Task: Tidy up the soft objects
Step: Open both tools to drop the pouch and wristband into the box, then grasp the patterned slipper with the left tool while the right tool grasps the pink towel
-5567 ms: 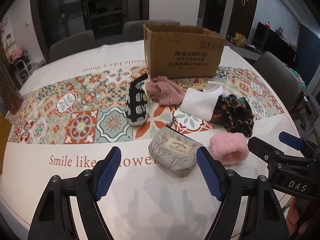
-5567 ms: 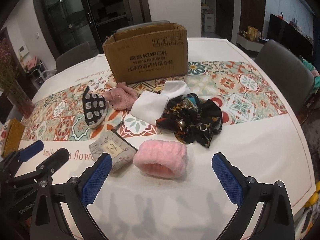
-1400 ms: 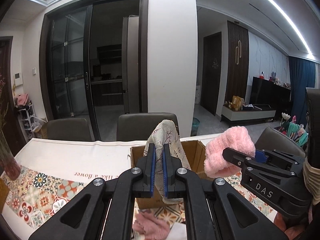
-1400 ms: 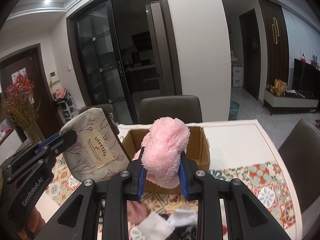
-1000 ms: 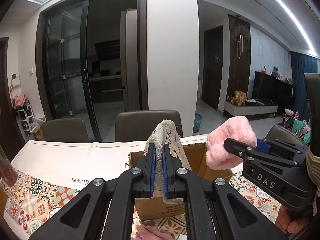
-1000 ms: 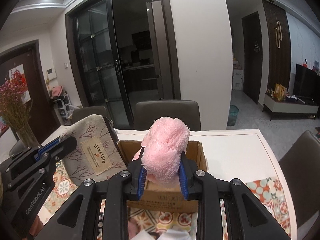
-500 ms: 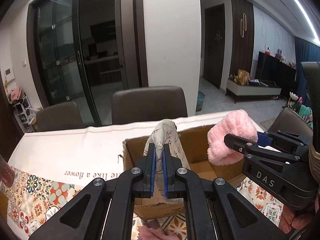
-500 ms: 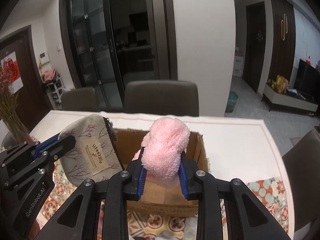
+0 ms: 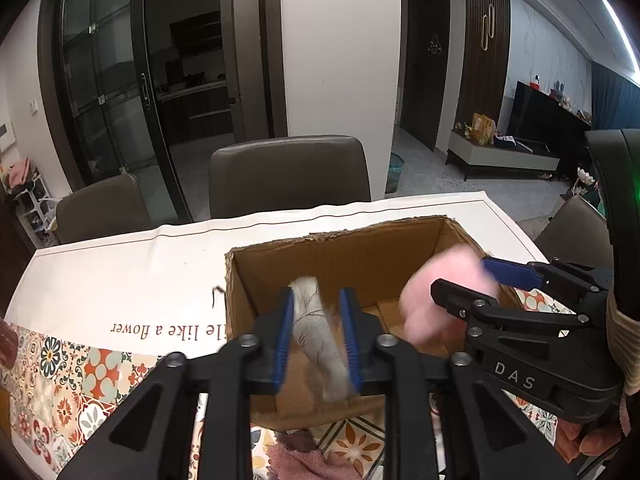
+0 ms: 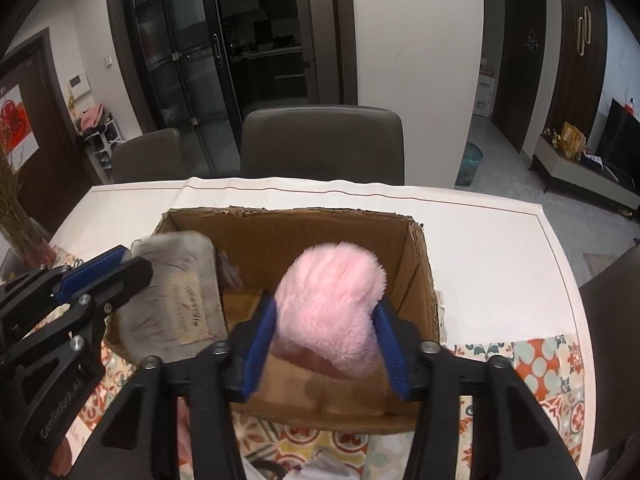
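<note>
Here the left gripper (image 9: 316,334) hangs over the open cardboard box (image 9: 340,248), its blue fingers spread with the grey pouch (image 9: 316,332) loose and blurred between them. Beside it, the right gripper (image 10: 326,340) is parted too, the fluffy pink headband (image 10: 330,304) sitting between its pads above the box's inside.

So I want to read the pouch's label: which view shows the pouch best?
The right wrist view: the pouch shows its broad labelled face, blurred. The left wrist view shows only the pouch's narrow edge between the left claw's fingers.
</note>
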### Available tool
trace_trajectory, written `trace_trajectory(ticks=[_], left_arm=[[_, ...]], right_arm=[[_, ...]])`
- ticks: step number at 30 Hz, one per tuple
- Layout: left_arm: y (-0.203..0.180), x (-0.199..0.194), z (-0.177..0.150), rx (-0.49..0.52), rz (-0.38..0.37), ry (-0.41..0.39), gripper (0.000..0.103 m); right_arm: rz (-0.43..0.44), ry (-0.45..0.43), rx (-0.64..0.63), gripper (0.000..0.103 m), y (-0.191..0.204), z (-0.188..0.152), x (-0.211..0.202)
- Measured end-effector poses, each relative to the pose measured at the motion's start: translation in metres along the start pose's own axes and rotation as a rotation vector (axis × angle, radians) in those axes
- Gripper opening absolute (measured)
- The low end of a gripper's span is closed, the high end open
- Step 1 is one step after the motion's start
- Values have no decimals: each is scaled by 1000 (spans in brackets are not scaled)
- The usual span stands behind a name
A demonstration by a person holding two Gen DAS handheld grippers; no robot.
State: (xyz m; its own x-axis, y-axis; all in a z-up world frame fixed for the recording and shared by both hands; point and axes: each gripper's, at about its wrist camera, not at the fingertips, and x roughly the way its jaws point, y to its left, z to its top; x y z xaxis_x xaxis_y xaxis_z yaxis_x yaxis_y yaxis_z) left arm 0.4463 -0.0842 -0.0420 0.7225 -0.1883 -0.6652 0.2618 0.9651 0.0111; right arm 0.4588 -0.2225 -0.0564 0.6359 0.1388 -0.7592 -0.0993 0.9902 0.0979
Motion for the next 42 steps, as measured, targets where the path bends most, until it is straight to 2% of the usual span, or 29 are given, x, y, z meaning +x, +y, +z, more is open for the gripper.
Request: trace_trajectory(ticks=[1,3,13,20,31,42], left_arm=[[0,0,-1,-2,-3,0,38],[2,-1,0,-9,-17,2,44],[9,-30,-1,-7,-6,-35,50],[13,-62,-8,13,41,-69,53],[30,-108,-30,-11,92,-99,55],[44,-136,-68,-3,181,-101,58]], right_arm=[[-3,-3,0,52,0,0,-1],[-12,-14,-4,61,0,0,-5],[-47,-83,6,61,7,5,-34],[-48,-128,6,61,16,2,-63],[-3,-192,1,61,42,-13,-102],[66,-174,-47,61,75,-39,-108]])
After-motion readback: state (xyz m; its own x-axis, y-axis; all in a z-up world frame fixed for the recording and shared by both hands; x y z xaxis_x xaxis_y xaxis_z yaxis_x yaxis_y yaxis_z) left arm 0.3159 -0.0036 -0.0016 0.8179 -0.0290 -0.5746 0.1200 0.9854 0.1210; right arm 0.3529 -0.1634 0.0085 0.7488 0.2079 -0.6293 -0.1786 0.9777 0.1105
